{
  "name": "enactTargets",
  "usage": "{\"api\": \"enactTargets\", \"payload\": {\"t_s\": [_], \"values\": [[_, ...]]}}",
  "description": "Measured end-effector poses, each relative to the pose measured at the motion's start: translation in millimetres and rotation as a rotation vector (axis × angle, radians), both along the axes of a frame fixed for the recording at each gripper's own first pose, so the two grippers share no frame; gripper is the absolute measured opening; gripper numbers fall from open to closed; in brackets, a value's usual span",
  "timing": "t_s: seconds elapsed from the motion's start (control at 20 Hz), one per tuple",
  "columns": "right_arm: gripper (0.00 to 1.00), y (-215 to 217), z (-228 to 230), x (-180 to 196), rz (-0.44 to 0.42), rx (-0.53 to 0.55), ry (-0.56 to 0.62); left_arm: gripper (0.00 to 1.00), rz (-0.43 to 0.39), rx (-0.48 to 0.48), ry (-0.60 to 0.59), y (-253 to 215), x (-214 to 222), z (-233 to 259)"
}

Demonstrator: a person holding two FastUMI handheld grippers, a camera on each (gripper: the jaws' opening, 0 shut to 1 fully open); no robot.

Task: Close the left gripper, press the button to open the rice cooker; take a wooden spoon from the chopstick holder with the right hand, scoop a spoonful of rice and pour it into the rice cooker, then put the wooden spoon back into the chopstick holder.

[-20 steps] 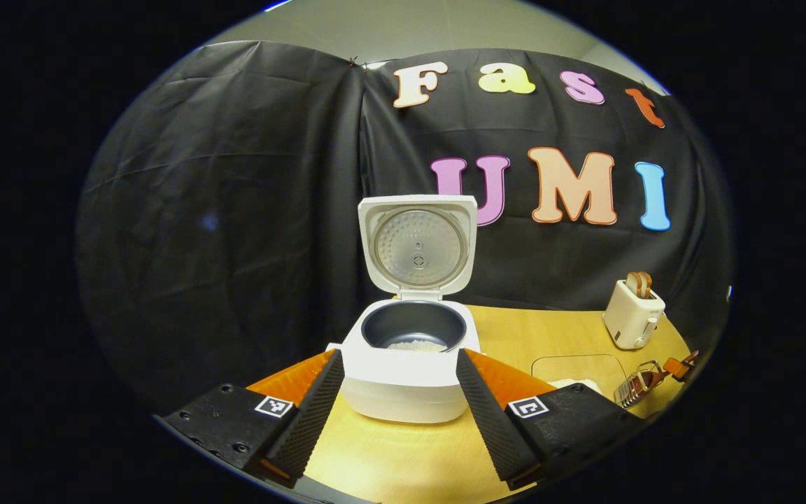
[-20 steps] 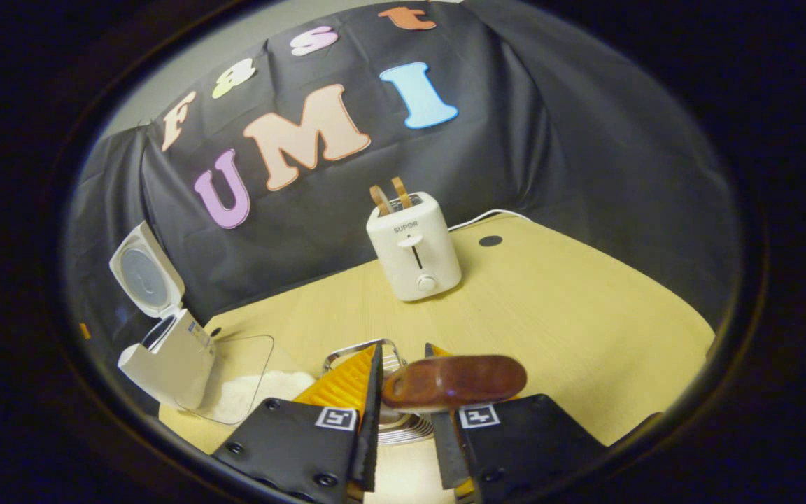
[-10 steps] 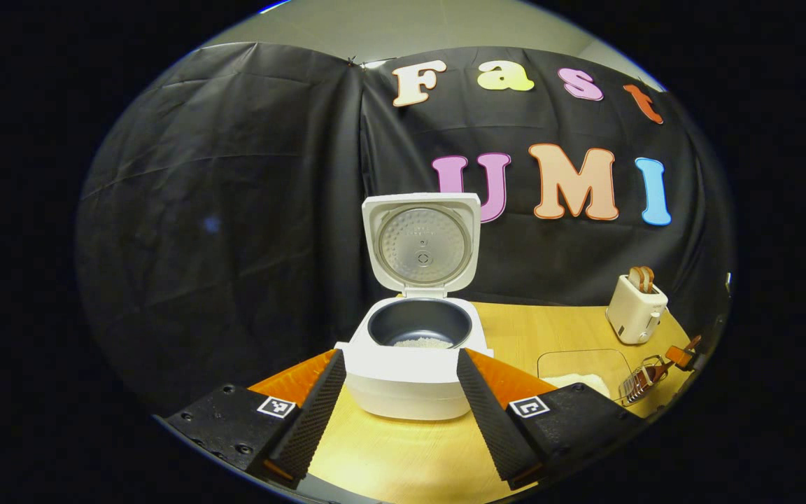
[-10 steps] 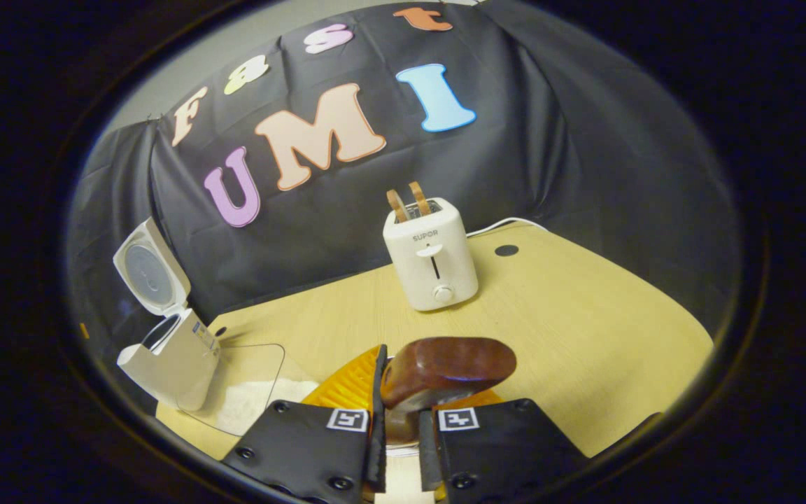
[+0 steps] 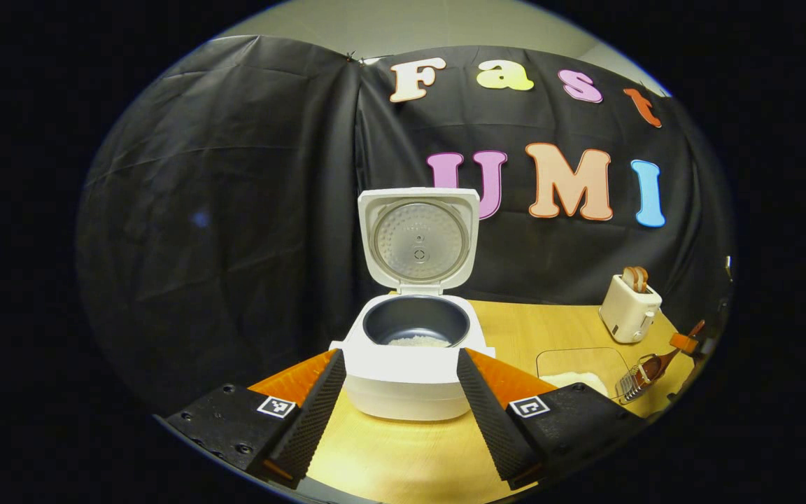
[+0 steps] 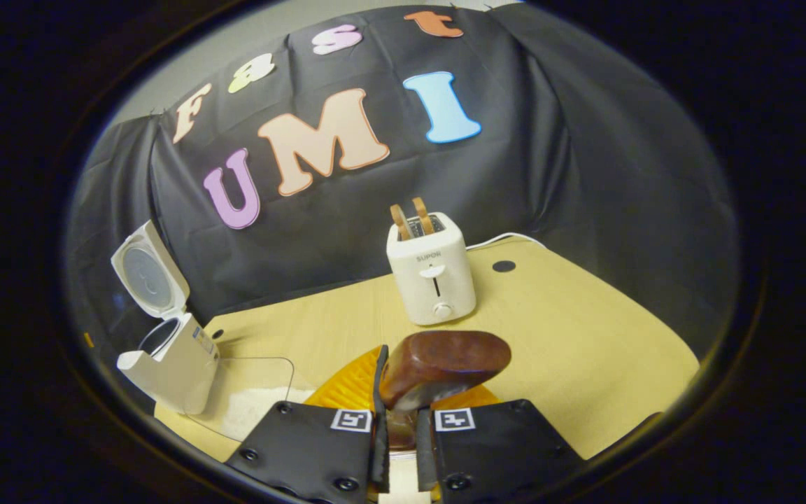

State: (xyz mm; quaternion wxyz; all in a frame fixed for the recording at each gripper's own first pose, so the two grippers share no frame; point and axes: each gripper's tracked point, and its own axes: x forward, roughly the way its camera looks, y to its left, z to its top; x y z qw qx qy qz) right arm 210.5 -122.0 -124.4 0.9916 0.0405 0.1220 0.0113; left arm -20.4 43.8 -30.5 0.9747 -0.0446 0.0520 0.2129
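Note:
The white rice cooker stands with its lid up and a little rice in the dark pot. My left gripper hangs open just in front of it, one finger on each side, holding nothing. In the right gripper view my right gripper is shut on the dark wooden spoon, whose handle end sticks up above the fingers. The chopstick holder is hidden under that gripper. In the left gripper view the spoon leans out of the wire chopstick holder at the far right.
A clear glass container with white rice sits between the cooker and the holder. A white toaster with two slices stands at the back, with a cable and a dark hole in the tabletop beside it.
My right gripper's fingers have come together on the spoon's handle, and the holder's rim has dropped out of sight beneath them. The left gripper has stayed open, drifting only slightly.

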Motion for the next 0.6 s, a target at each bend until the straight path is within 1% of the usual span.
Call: {"api": "enactTargets", "payload": {"t_s": [0.25,0.35,0.5,0.6], "values": [[0.19,4.5,41.9,-10.9,-0.038,-0.008,-0.055,0.95,-0.067,-0.030,-0.009,1.3,14.2,-2.9],[0.19,12.8,54.2,-17.3,-0.039,-0.011,-0.063,0.94,-0.098,-0.034,-0.011,1.5,20.9,-2.4],[0.19,36.8,68.5,-25.7,-0.013,-0.021,-0.075,0.94,-0.147,-0.056,-0.019,1.1,31.9,-4.0],[0.18,62.4,76.1,-30.0,0.021,-0.038,-0.086,0.94,-0.173,-0.064,-0.018,2.3,35.1,-6.2]]}}
